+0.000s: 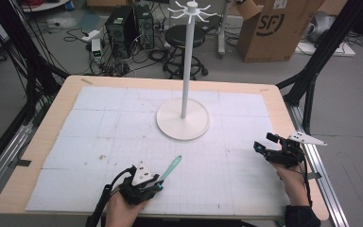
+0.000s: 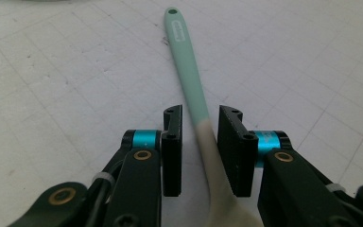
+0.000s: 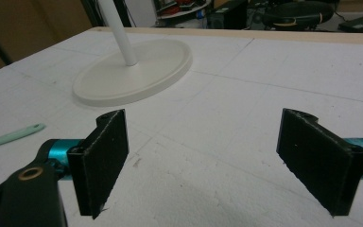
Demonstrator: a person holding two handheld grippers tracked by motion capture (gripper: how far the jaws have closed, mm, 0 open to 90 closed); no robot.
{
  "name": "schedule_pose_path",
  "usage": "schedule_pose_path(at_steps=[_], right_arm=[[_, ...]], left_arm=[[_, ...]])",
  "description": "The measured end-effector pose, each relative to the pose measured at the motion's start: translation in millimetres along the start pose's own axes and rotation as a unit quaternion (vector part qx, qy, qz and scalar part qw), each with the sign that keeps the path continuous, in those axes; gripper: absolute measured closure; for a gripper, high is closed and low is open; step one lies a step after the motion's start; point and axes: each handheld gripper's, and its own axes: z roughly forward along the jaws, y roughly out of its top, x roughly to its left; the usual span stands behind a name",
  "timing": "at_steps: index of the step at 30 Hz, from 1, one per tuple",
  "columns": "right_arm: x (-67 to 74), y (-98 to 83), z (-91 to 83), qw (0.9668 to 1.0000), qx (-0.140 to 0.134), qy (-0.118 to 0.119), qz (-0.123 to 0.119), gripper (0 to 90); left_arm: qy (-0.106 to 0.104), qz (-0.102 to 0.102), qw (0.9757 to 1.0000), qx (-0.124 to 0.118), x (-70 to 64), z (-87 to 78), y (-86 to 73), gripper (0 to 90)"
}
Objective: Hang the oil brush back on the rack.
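A white gridded tabletop [image 1: 99,118] carries a stand [image 1: 183,124]; the spatula [image 1: 171,167] lies near the front, at the left tongs [image 1: 158,185], handle pointing toward the stand. In the left gripper view its shaft runs between narrow jaws, touching neither (not yet gripped). In the right gripper view, the right tongs [image 3: 217,161] gape wide, empty, well apart from it.

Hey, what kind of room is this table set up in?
Probably a lab or workshop, not a home. Behind the table computer towers sit on the floor among loose cables, a large cardboard box stands nearby, and black metal frame struts flank the table.
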Motion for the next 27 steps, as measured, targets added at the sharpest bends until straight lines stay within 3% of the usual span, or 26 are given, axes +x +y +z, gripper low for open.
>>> schedule_pose_path(at_steps=[4, 9, 23, 27], right_arm=[[-0.3, -0.1, 0.1, 1.0, 0.0, 0.001, 0.001, 16.8], [-0.3, -0.1, 0.3, 1.0, 0.001, 0.001, -0.002, 16.8], [-0.9, 0.3, -2.0, 1.0, -0.003, 0.003, 0.004, 16.8], [-0.9, 0.5, -2.0, 1.0, -0.005, 0.002, 0.004, 16.8]], left_arm=[[-0.001, 0.001, 1.0, 0.001, 0.0, 0.7, 0.6, 71.9], [-0.002, 0.006, 1.0, 0.001, -2.3, 1.5, 1.0, 79.2], [-0.013, 0.006, 0.9999, -0.004, 3.0, 1.4, 0.4, 82.0], [-0.026, -0.008, 0.9996, -0.005, 6.7, 1.2, 0.3, 82.2]])
